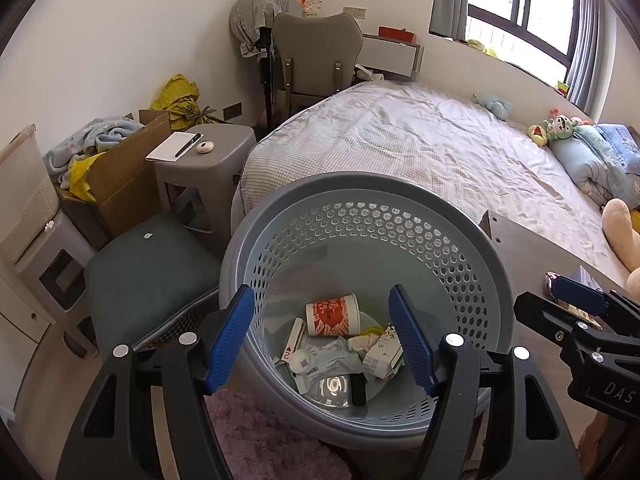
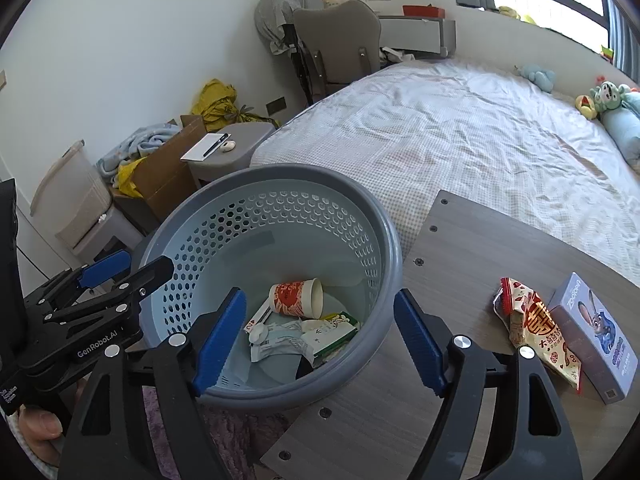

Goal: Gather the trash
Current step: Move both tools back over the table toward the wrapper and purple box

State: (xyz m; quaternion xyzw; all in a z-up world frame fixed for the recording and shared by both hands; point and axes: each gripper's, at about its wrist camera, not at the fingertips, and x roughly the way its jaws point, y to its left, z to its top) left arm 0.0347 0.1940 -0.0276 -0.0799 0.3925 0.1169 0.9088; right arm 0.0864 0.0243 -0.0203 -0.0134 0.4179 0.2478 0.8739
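A grey-rimmed, light-blue perforated basket [image 1: 360, 180] [image 2: 280, 170] stands beside the wooden table [image 2: 460, 248]. Inside it lie a red-and-white paper cup [image 1: 332, 314] [image 2: 298, 298], a green-and-white carton [image 1: 384, 354] [image 2: 328, 338], a playing card and crumpled wrappers. My left gripper [image 1: 320, 292] hangs open above the basket's mouth with nothing between its fingers. My right gripper [image 2: 320, 294] is open too, over the basket's near rim, and holds nothing. A red snack wrapper [image 2: 536, 328] lies on the table next to a purple cartoon box [image 2: 592, 336].
A bed [image 1: 420, 140] fills the space behind the basket. To the left are a grey stool [image 1: 208, 148] with a notepad, a cardboard box [image 1: 120, 176] of cloth and a dark seat cushion [image 1: 148, 264]. A pink rug [image 1: 256, 440] lies below.
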